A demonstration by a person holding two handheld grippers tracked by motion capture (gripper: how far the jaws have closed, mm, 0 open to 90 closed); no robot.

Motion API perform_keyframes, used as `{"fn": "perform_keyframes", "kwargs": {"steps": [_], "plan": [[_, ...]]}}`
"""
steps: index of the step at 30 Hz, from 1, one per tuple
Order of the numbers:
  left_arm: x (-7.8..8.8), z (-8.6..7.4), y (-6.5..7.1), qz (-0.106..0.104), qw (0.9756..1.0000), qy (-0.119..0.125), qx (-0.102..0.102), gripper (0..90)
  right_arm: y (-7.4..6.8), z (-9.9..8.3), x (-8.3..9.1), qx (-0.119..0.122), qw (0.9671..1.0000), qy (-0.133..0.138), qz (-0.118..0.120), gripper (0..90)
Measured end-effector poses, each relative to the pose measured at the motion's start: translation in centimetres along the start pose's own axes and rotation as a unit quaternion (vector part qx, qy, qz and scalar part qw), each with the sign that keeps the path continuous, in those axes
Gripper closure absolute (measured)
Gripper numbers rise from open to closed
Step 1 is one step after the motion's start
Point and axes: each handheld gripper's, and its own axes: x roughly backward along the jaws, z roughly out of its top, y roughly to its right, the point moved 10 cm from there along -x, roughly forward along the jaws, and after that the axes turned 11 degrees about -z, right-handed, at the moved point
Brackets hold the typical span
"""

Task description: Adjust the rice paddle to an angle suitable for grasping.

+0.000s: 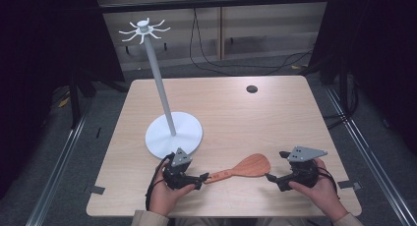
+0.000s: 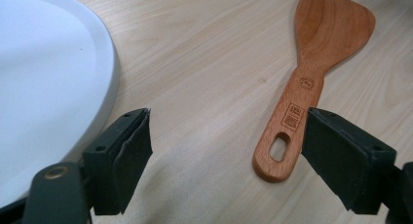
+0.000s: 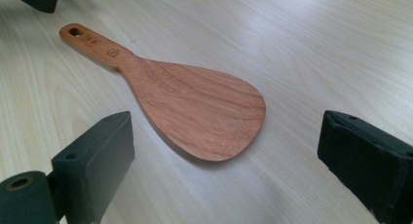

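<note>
A wooden spatula (image 1: pixel 246 167) lies flat on the table near the front edge, handle pointing left. My left gripper (image 1: pixel 202 179) is at the handle's end and is open. In the left gripper view the handle's holed tip (image 2: pixel 279 151) lies just inside the right-hand jaw of the open left gripper (image 2: pixel 226 151), with nothing pinched. My right gripper (image 1: pixel 276 167) stands open just right of the blade. In the right gripper view the spatula's broad blade (image 3: pixel 199 107) lies between and ahead of the wide-apart jaws of that gripper (image 3: pixel 229 141).
A white stand with a round base (image 1: pixel 173 133), a tall pole (image 1: pixel 160 83) and a ring of hooks (image 1: pixel 143 29) on top rises left of centre; its base (image 2: pixel 44 87) is close to my left gripper. A black round grommet (image 1: pixel 252 89) sits at the table's far side.
</note>
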Motion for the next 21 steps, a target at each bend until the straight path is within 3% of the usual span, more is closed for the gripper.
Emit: {"fn": "perform_keyframes", "kwargs": {"steps": [8, 14, 21], "plan": [[0.7, -0.3, 0.5, -0.007, 1.0, 0.003, 0.005, 24.5, -0.2, 0.5, -0.4, 0.002, 1.0, 0.004, 0.005, 6.2], [1.0, -0.3, 2.1, -0.026, 0.9996, -0.006, -0.005, 42.5, -0.4, 1.1, -0.5, 0.005, 0.9999, 0.011, 0.009, 6.2], [1.0, -0.5, 2.6, -0.031, 0.9994, -0.017, -0.005, 59.0, -0.5, 1.4, -0.4, 0.006, 0.9998, 0.015, 0.014, 9.3]]}}
